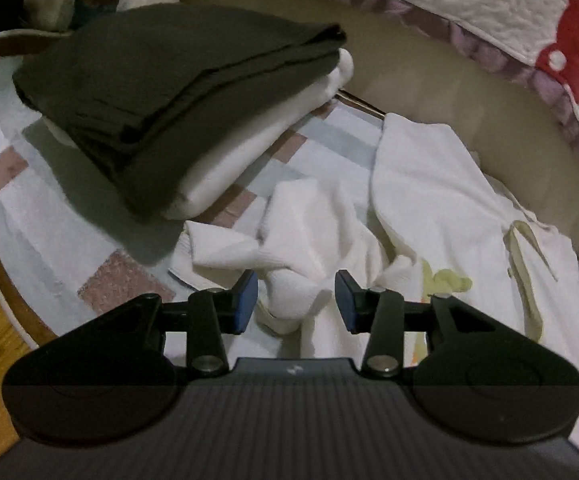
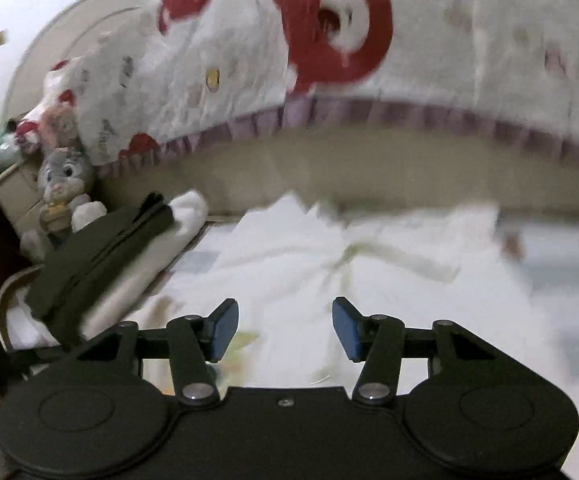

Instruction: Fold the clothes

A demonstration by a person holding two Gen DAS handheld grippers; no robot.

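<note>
Right now the left gripper [image 1: 296, 304] sits nearer, jaws open astride a bunched sleeve end of the rumpled white garment [image 1: 429, 208] at lower centre, while the right gripper [image 2: 285, 330] hangs open and empty.

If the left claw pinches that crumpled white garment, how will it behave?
The white garment is likely floppy: it lies in soft bunched folds, so lifted ends would probably droop. It looks thin, probably light. The open left claw straddles one bunched fold, so it may grab several layers.

Each black gripper [image 1: 296, 306] [image 2: 285, 330] has blue finger pads [image 1: 245, 304], silver pivot screws and a ribbed body.
</note>
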